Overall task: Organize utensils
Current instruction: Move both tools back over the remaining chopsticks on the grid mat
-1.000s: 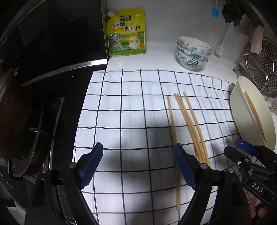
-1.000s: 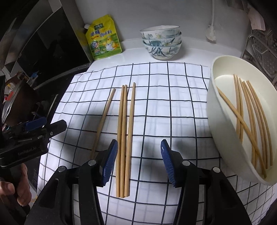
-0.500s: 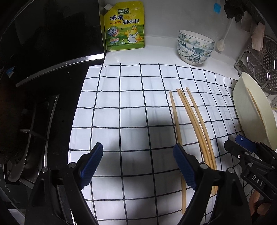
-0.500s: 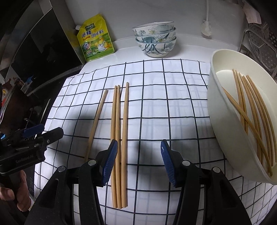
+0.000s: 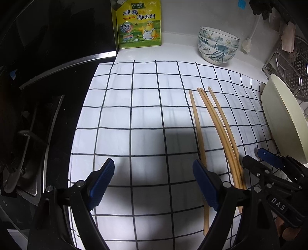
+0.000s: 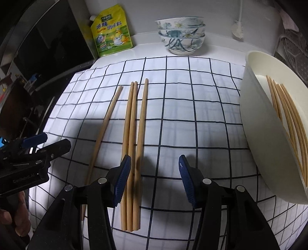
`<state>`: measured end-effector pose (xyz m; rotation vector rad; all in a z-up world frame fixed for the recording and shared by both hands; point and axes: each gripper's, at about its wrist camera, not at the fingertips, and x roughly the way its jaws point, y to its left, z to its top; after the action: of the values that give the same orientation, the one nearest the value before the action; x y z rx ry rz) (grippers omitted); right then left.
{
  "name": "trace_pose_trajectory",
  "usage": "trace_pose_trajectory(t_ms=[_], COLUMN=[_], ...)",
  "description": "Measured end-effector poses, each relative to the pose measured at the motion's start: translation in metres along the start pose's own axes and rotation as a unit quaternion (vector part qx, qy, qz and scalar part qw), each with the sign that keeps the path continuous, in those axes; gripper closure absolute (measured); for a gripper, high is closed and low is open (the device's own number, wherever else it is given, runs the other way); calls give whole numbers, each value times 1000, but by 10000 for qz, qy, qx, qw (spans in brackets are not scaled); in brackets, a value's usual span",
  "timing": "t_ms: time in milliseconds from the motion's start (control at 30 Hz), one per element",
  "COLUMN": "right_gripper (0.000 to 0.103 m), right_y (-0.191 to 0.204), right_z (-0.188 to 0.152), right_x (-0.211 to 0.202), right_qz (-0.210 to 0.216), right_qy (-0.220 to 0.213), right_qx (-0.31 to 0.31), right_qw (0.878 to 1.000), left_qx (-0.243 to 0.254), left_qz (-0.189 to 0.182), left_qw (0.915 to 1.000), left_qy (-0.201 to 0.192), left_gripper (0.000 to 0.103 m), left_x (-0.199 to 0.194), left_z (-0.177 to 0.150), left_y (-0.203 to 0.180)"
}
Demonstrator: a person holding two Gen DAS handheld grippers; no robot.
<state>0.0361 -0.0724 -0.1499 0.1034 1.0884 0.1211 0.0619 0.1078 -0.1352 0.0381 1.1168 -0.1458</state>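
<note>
Both the left gripper and right gripper hover with jaws apart over the checked cloth, where four chopsticks lie mid-cloth, probably sorted out of the bowl at its right edge.

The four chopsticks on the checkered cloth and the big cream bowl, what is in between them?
Only bare checkered cloth lies between the four chopsticks and the big cream bowl. The right wrist view shows it best.

White countertop, white wall behind; black stove at left; dim light.
</note>
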Motion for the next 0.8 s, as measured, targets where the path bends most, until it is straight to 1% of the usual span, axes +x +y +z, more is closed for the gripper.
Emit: trace_pose_trajectory(t_ms=[200, 400, 433, 467, 567, 633, 800], right_gripper=[54, 54, 60, 68, 79, 95, 96], right_y=[5, 10, 10, 10, 9, 8, 0], right_z=[-5, -13, -14, -15, -13, -13, -15], right_x=[8, 9, 9, 8, 8, 7, 4], right_qz=[-222, -386, -375, -367, -329, -289, -296], right_qy=[75, 6, -17, -33, -34, -39, -25], right_qx=[-207, -424, -440, -441, -484, -481, -357], right_qw=[9995, 9984, 9983, 9983, 9983, 9984, 9989], left_qx=[51, 103, 121, 131, 161, 191, 280], left_qz=[57, 58, 56, 51, 30, 28, 28], left_qw=[10000, 9999, 9999, 9999, 9999, 9998, 9996], left_qy=[7, 22, 18, 13, -1, 8, 9], left_gripper=[21, 21, 21, 21, 21, 21, 21], left_x=[3, 7, 7, 8, 10, 13, 20], left_z=[-3, -3, -3, -3, -3, -3, -1], left_y=[-3, -7, -8, -9, -13, -16, -25])
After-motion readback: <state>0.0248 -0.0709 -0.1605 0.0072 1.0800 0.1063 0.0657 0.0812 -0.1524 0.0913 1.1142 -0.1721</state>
